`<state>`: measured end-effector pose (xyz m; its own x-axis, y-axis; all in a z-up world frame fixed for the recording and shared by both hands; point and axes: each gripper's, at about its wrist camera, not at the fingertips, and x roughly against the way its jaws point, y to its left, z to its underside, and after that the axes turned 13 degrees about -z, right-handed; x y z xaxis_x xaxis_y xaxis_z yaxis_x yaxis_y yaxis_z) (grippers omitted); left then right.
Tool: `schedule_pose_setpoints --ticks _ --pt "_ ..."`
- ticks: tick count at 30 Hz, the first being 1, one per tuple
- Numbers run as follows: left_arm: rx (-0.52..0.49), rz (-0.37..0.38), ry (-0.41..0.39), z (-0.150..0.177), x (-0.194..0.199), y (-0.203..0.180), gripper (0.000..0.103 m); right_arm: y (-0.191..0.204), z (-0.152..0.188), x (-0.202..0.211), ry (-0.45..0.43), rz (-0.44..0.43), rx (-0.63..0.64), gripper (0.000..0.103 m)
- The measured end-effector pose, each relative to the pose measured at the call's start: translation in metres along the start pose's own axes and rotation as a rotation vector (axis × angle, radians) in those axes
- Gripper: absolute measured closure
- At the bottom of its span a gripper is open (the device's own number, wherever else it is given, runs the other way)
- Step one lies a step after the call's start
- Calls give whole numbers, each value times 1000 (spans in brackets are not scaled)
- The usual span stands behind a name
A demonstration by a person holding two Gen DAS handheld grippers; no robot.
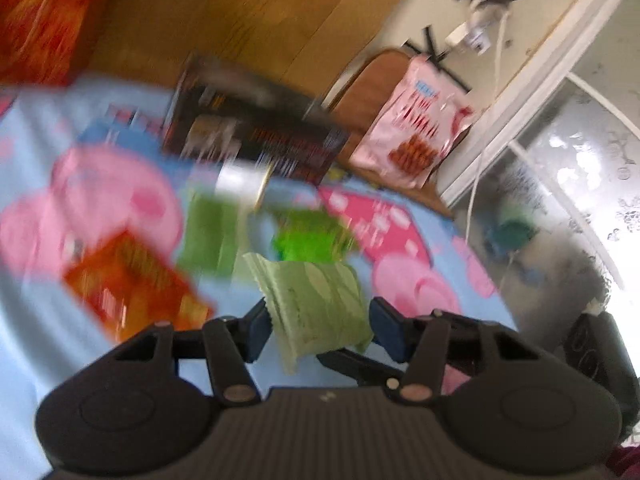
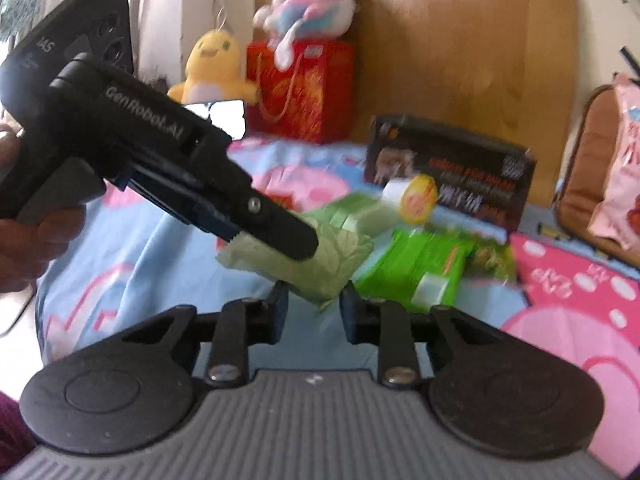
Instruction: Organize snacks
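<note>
My left gripper (image 1: 316,330) is shut on a pale green snack packet (image 1: 316,304) and holds it above the bed. In the right wrist view the same packet (image 2: 340,256) sits in the left gripper's black fingers (image 2: 280,226). My right gripper (image 2: 314,308) is close below the packet's near corner, jaws narrowly apart around it; whether they touch it I cannot tell. On the cartoon bedsheet (image 2: 132,240) lie a bright green packet (image 2: 416,272), a darker green packet (image 1: 208,236), an orange-red packet (image 1: 136,284), a small yellow-lidded cup (image 2: 412,198) and a black snack box (image 2: 452,172).
A pink snack bag (image 1: 420,124) rests on a brown chair (image 1: 360,96) at the right. A red gift bag (image 2: 300,88), a yellow duck toy (image 2: 212,68) and a pink plush (image 2: 308,0) stand against the wooden headboard (image 2: 460,48).
</note>
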<state>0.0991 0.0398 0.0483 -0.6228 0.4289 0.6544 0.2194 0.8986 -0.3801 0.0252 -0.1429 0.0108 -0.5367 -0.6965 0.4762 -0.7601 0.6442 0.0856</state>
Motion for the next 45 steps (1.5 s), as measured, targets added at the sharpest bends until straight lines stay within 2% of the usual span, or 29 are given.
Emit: schedule_pose_setpoints --ticks 6,7,8,10,12,13,14,15,18,21,24,32,35,37,39,41,45 --pt "-108 -47 -142 -79 -12 -31 48 -34 -42 -7 -116 110 10 73" --pt "-104 -54 -169 -95 -17 -33 43 -44 -53 -10 -138 125 8 73" --pt "-95 -66 -202 -110 -22 -34 32 -56 -66 -15 -158 138 1 73" --pt "-77 -124 -259 -134 -34 -30 26 -77 -90 -30 -187 158 -7 71" --pt "-34 -223 -278 -143 -40 -19 27 -96 -109 -49 -198 191 -13 61" --pt "-2 -226 -273 -141 -38 -10 27 -105 -114 -57 -192 210 -31 61" --pt "32 -187 -266 -133 -34 2 27 -113 -116 -60 -182 216 -69 61" --pt "50 -163 -257 -125 -31 12 27 -119 -114 -58 -181 196 -121 61" --pt "94 -175 -200 -95 -31 36 27 -129 -87 -41 -203 84 -234 61" --pt "145 -158 -125 -67 -37 53 29 -128 -57 -37 -156 97 -278 61" --pt "165 -142 -97 -45 -38 62 29 -130 -42 -42 -111 101 -340 61" --pt "157 -162 -76 -19 -36 68 29 -93 -29 -37 -110 44 -287 61" --pt "123 -166 -125 -9 -36 70 29 -86 -23 -48 -62 61 -275 61" --pt "56 -194 -188 2 -38 65 30 -89 -23 -47 -74 54 -290 61" --pt "36 -216 -196 3 -37 59 27 -96 -22 -47 -73 48 -329 61" --pt "36 -229 -197 3 -37 59 27 -101 -20 -48 -65 65 -365 61" --pt "96 -192 -208 4 -31 70 27 -99 -19 -48 -66 61 -375 60"
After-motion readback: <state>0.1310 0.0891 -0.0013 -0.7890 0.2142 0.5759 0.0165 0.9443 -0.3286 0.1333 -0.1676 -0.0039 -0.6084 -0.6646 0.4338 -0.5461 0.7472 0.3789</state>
